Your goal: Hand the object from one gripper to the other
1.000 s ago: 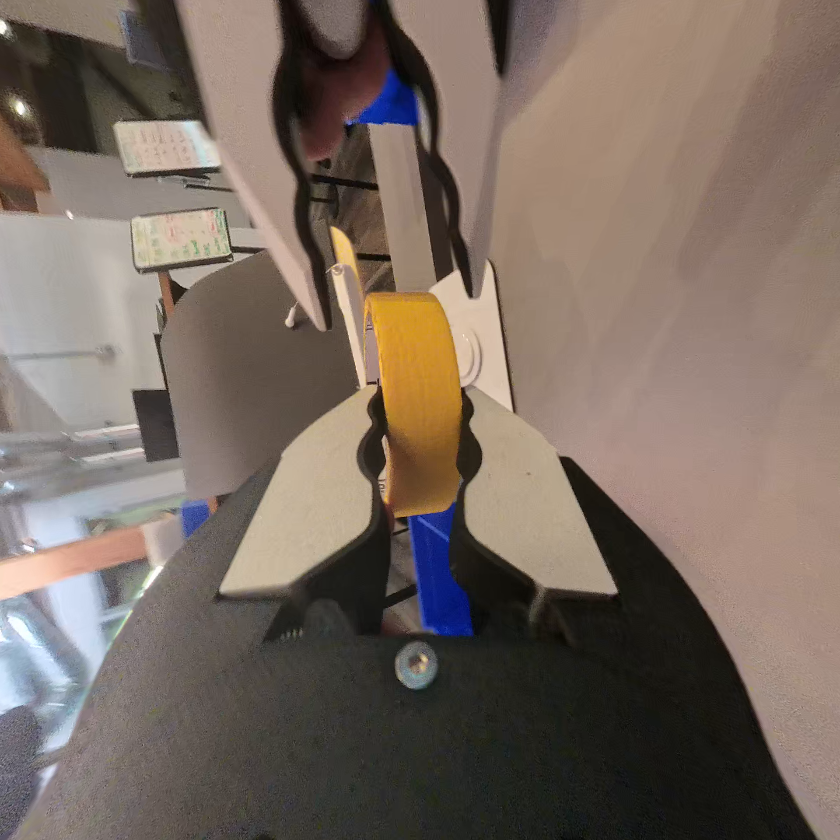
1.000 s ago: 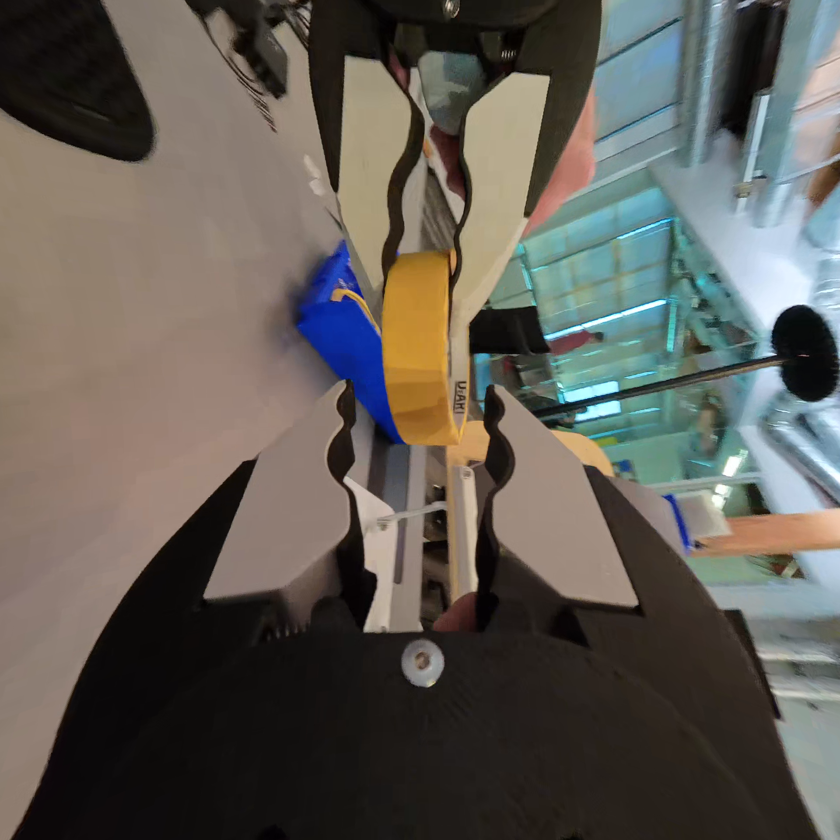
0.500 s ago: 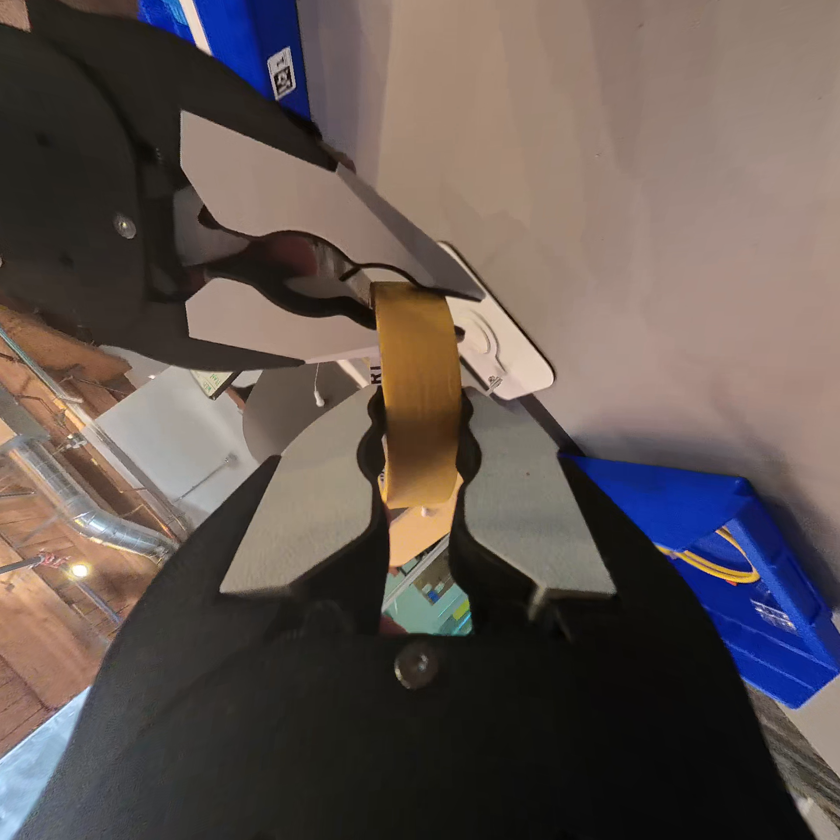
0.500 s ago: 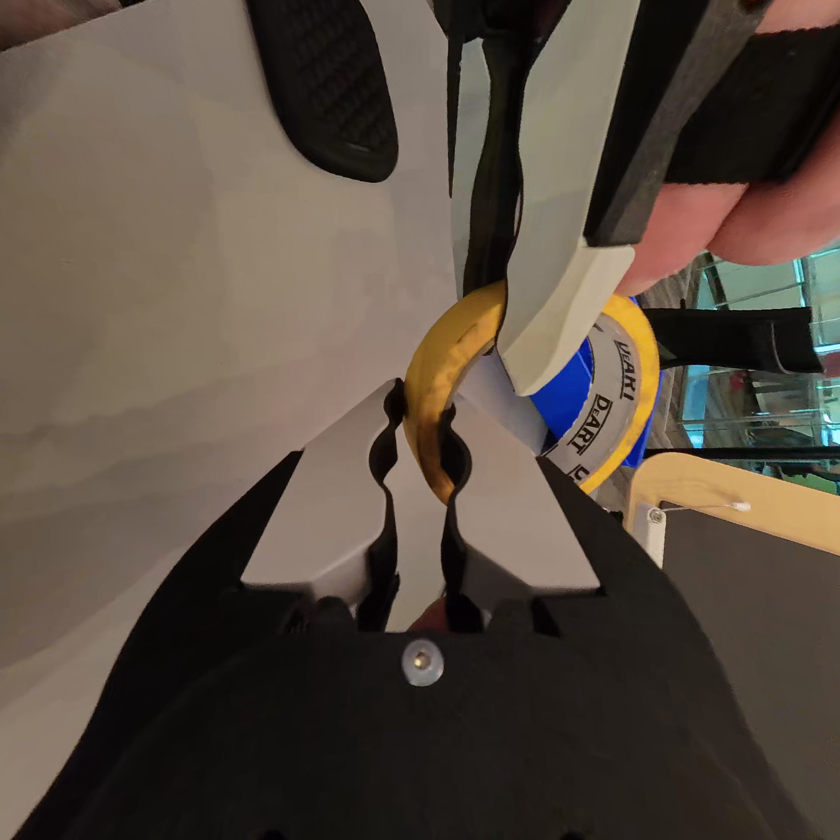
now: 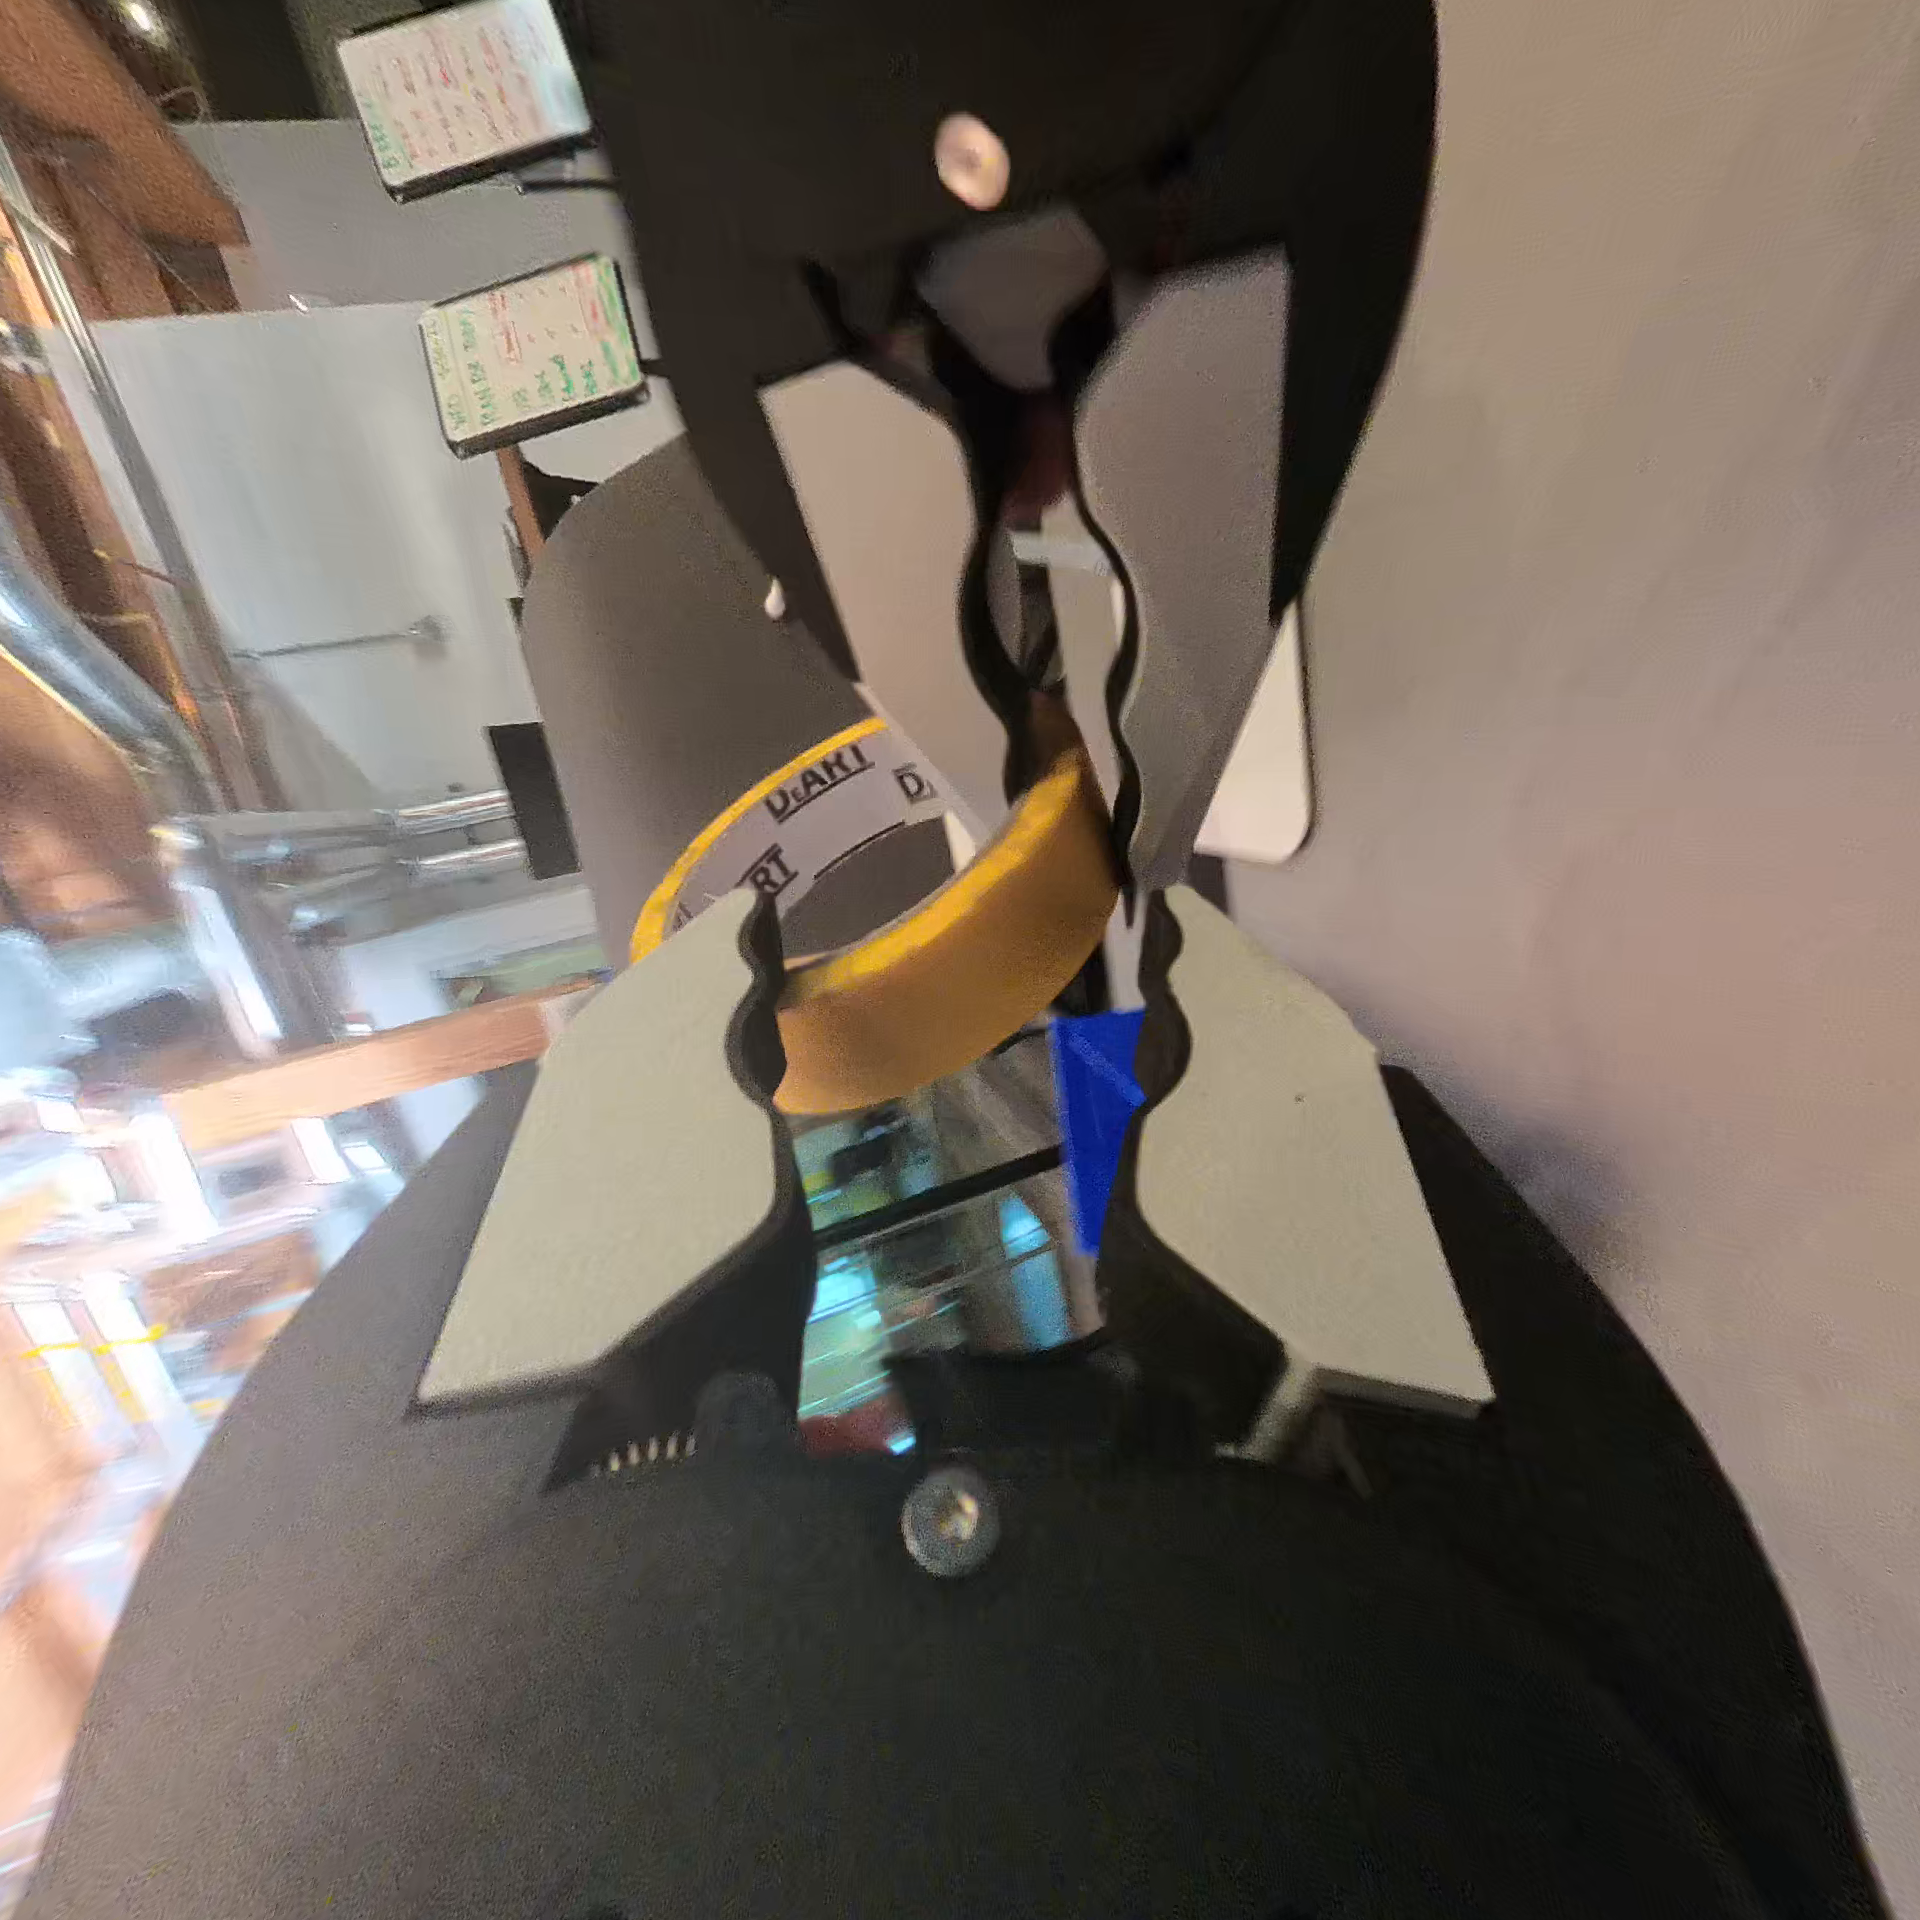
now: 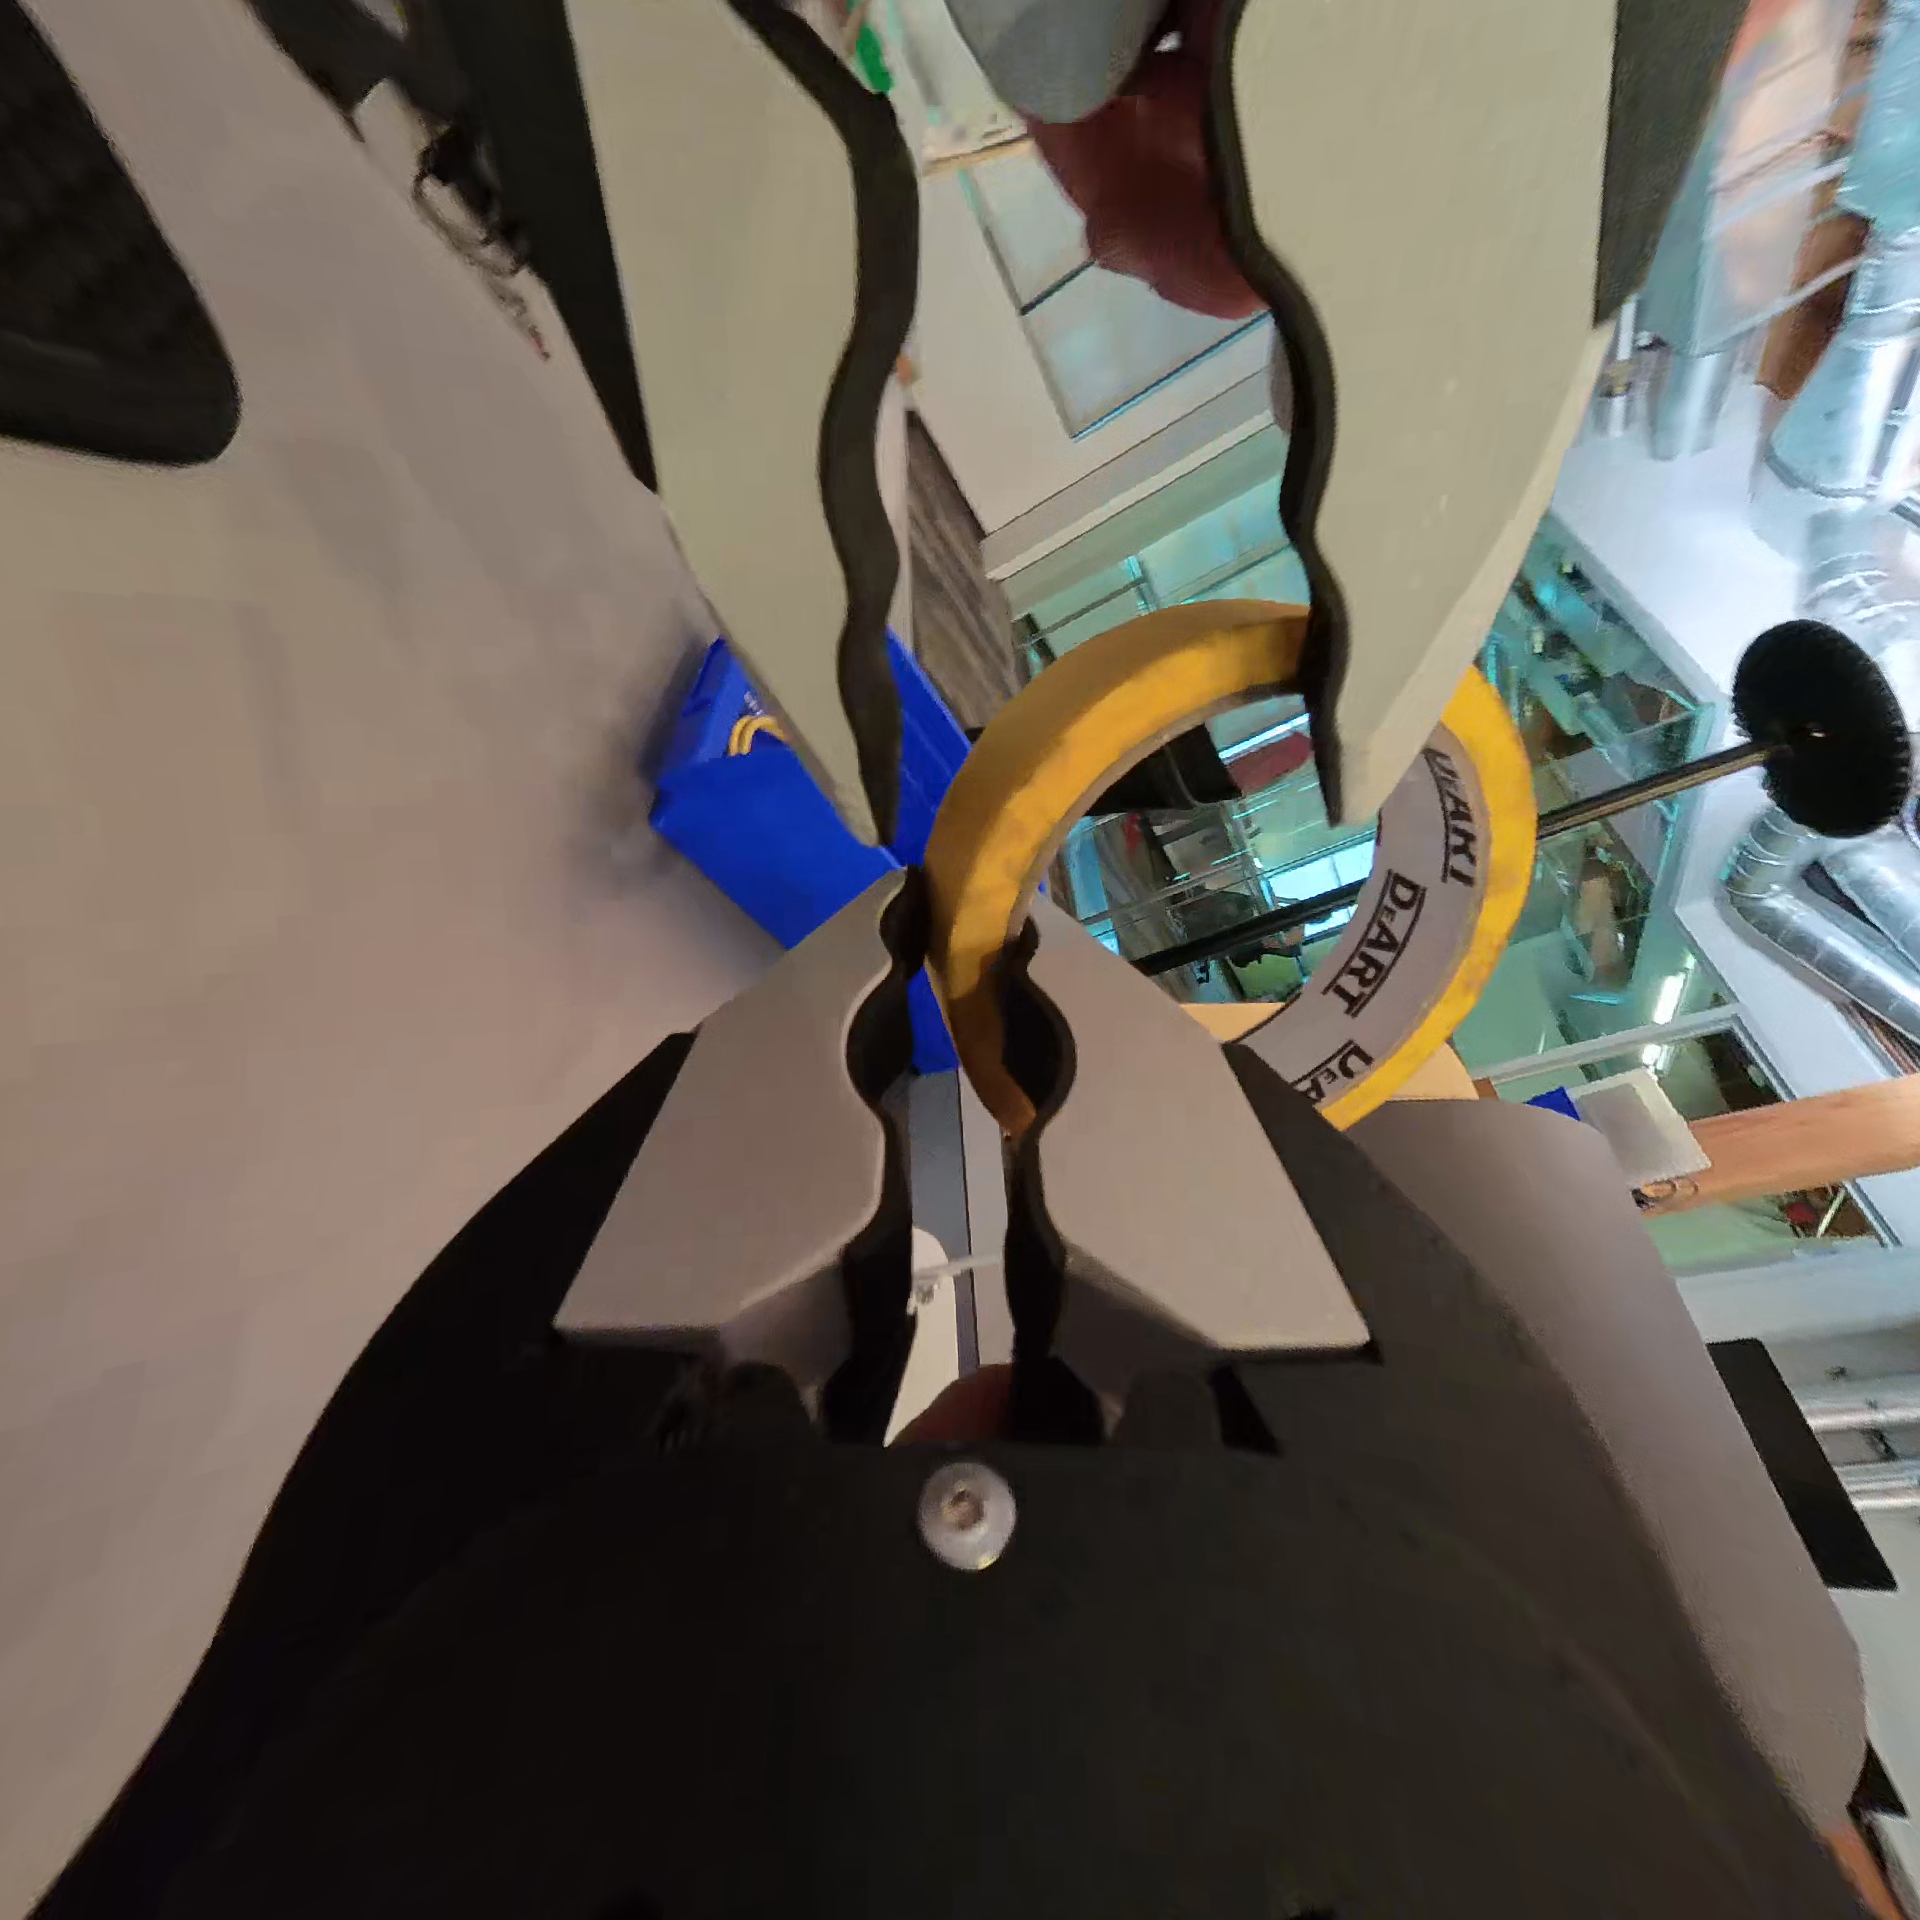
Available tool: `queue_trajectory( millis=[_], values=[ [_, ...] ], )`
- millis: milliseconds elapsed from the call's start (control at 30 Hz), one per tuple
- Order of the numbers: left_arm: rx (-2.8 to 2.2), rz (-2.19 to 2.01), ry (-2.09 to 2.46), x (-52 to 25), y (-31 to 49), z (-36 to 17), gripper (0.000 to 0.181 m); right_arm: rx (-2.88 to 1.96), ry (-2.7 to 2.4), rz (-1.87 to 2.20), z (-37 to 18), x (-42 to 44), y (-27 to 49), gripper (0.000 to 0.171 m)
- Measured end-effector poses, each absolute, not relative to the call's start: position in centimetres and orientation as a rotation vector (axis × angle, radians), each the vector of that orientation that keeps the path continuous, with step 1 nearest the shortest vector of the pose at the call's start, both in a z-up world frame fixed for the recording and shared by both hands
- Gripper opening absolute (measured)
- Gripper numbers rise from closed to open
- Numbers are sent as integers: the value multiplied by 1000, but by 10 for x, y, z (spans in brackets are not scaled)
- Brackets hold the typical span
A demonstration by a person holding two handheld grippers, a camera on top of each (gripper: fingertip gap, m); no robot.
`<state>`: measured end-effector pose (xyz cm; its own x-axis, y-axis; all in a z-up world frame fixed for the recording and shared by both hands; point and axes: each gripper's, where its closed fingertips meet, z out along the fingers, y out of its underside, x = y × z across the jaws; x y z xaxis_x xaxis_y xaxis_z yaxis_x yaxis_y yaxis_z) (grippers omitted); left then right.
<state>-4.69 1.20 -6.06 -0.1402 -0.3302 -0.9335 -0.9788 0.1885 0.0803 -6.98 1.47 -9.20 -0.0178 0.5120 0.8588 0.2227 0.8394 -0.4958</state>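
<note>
Handover near complete. Yellow tape roll (image 6: 1049, 758) airborne, pinched on rim by right gripper (image 6: 961, 935) jaws. Left gripper (image 5: 956, 935) jaws spread, roll passing between tips. Next: withdraw left gripper clear without snagging roll.

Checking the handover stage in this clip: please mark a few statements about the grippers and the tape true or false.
1. The right gripper is shut on the yellow tape roll. True.
2. The left gripper clamps the roll. False: it is open.
3. The roll lies flat on a table. False: the right gripper holds it in the air.
4. A blue box sits behind the roll. True.
</note>
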Motion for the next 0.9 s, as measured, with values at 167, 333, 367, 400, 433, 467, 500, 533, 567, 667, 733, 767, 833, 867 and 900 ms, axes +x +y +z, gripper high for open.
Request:
queue_trajectory(
  millis=[167,333,367,400,433,467,500,533,567,667,733,767,833,867,900],
  values=[
    [-1393,587,1356,-45,1,-24,83,-608,-1505,410,-85,-72,14,8],
    [-1554,133,1188,-41,10,-30,129,-483,-1513,640,-75,-66,-21,8],
    [-1581,46,1177,-39,11,-36,133,-464,-1516,658,-74,-66,-26,7],
    [-1598,-31,1162,-36,11,-40,136,-448,-1528,664,-75,-66,-31,7],
    [-1623,-83,1152,-35,13,-46,138,-432,-1536,670,-75,-66,-34,7],
    [-1648,-135,1157,-34,13,-52,137,-423,-1543,680,-76,-65,-37,7],
    [-1652,-191,1162,-32,12,-55,131,-414,-1556,688,-77,-66,-40,7],
    [-1637,-248,1168,-28,9,-55,124,-405,-1566,688,-78,-66,-43,7],
    [-1616,-304,1182,-24,5,-56,118,-401,-1570,694,-79,-66,-45,7],
    [-1568,-356,1172,-18,2,-54,116,-395,-1574,719,-80,-66,-48,7],
    [-1540,-370,1156,-16,2,-53,114,-397,-1574,724,-80,-66,-48,7],
    [-1525,-373,1151,-16,2,-53,114,-394,-1574,719,-80,-67,-47,7],
    [-1507,-389,1139,-16,1,-52,113,-392,-1573,723,-80,-67,-48,7],
    [-1504,-409,1131,-15,0,-51,114,-389,-1576,728,-80,-66,-49,7],
    [-1499,-423,1125,-15,-1,-51,119,-389,-1579,735,-80,-66,-51,7]
  ],
)
